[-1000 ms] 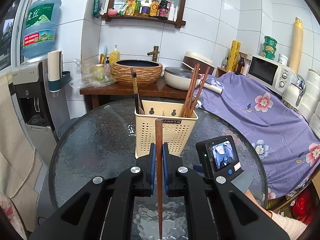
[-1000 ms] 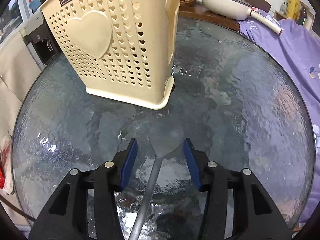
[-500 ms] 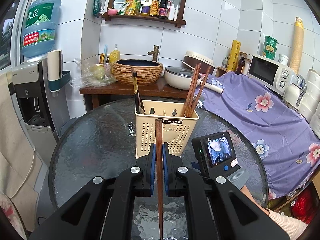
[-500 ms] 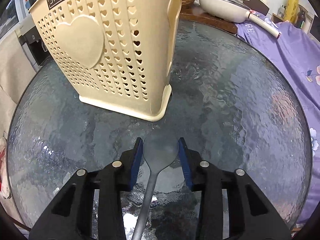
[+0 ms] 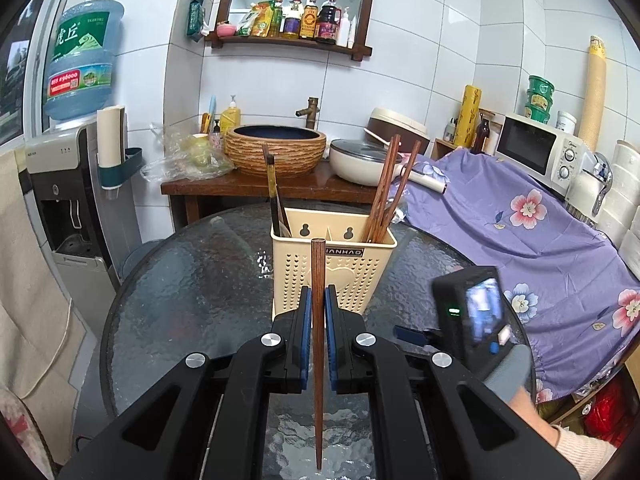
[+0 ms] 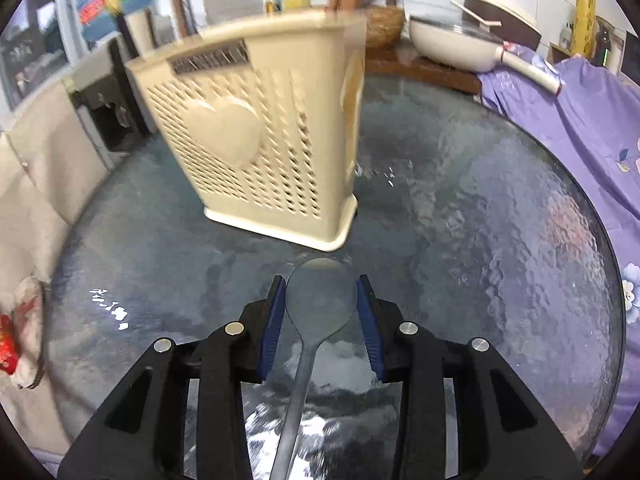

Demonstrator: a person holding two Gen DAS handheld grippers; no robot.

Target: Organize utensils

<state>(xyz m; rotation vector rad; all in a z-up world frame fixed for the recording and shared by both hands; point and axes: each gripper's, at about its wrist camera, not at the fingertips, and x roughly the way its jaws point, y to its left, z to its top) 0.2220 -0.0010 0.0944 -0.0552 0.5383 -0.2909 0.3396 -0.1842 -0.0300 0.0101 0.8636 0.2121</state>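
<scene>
**Spoon gripped, chopstick waiting**

The spoon (image 6: pixel 320 300) now sits clamped by its bowl in the right gripper (image 6: pixel 321 300), which stood wide a second ago. It hangs above the bench (image 6: pixel 500 240), near the utensil caddy (image 6: pixel 260 136). The left gripper (image 5: pixel 319 312) still pinches an upright chopstick (image 5: pixel 318 280). Both seem ready for slotting.

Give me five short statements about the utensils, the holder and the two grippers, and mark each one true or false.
1. The left gripper is clamped on a wooden chopstick. True.
2. The right gripper holds a fork. False: a grey spoon sits between its fingers, bowl forward.
3. The beige utensil holder stands on the glass table. True.
4. The holder is empty. False: brown chopsticks lean in its right compartment and dark ones stand at its left.
5. The held chopstick lies flat across the holder's rim. False: it points up in front of the holder, apart from it.
</scene>
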